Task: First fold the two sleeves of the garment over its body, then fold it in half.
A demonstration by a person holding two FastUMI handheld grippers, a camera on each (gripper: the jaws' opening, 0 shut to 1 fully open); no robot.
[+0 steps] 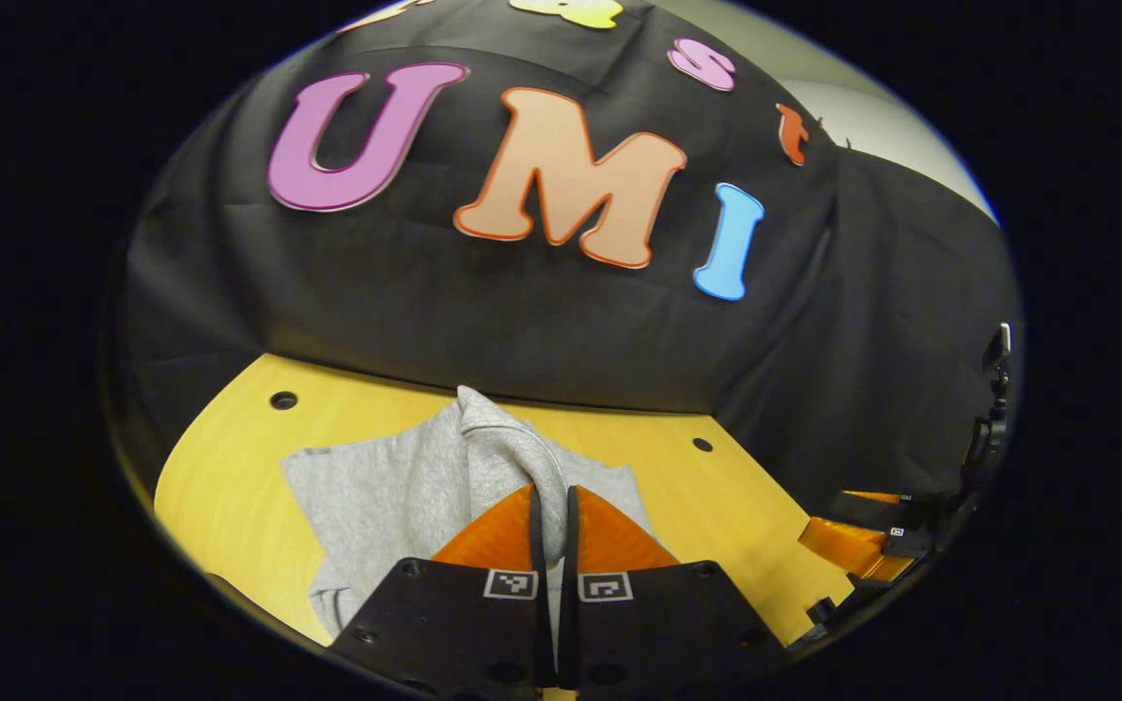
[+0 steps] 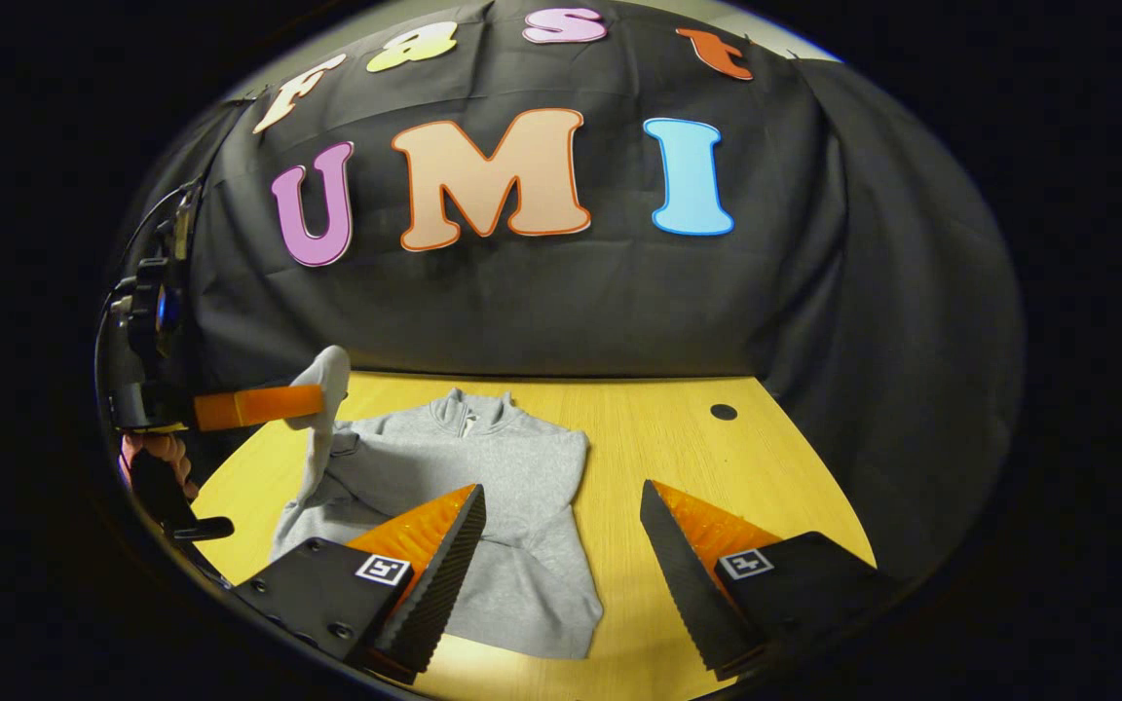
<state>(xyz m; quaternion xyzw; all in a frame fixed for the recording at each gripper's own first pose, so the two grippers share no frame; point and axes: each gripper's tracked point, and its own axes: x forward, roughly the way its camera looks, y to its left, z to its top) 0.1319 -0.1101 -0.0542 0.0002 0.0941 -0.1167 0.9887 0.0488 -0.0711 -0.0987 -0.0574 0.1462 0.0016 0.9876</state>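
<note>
A grey sweatshirt [image 2: 483,487] lies on the yellow wooden table [image 2: 678,438], collar toward the booth wall. In the right gripper view its right sleeve lies folded over the body. My left gripper [image 1: 551,497] is shut on the left sleeve [image 1: 507,448] and holds it lifted above the garment. The right gripper view shows that same gripper [image 2: 313,399] at the far left, with the sleeve [image 2: 322,428] hanging from its orange fingers and a hand below it. My right gripper [image 2: 561,501] stands open above the garment's lower right edge, with nothing between its fingers.
Round holes [image 2: 723,412] dot the tabletop near the back edge. The black cloth wall rises just behind the table. In the left gripper view, my right gripper's orange fingers [image 1: 848,543] sit at the far right edge.
</note>
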